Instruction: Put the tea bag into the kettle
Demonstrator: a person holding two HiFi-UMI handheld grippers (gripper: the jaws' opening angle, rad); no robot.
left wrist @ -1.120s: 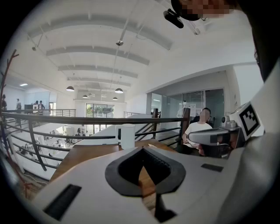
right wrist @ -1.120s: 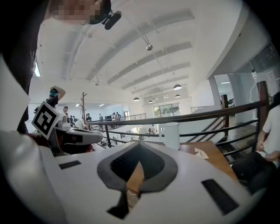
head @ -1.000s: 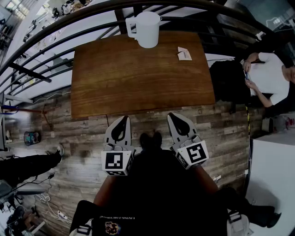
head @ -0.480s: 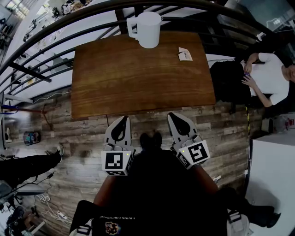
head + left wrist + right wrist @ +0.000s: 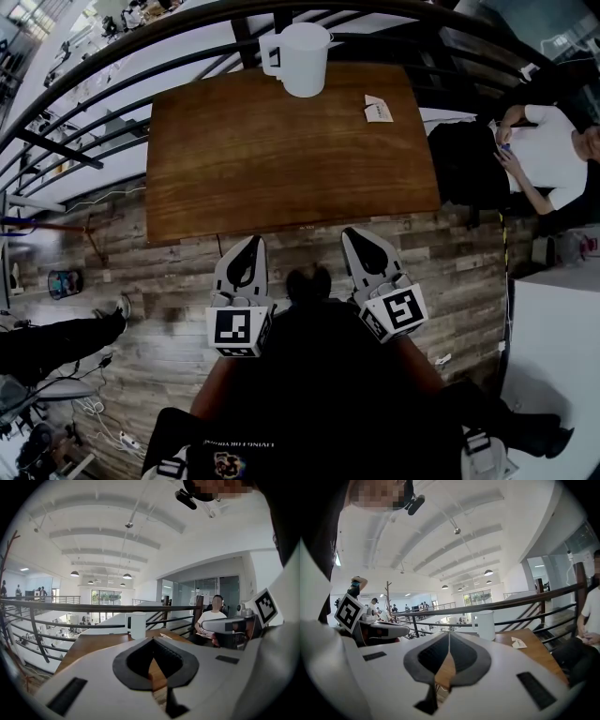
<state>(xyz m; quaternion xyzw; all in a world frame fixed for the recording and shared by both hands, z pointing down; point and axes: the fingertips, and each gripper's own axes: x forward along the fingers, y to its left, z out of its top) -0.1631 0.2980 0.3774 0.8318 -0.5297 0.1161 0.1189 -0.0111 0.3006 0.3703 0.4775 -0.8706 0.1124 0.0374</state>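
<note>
Hovering side by side above the floor, well short of the kettle, the left gripper and right gripper each have their jaws together, with nothing between them. The white kettle stands at the far edge of the tabletop. The tea bag lies flat near the kettle, to its right.
</note>
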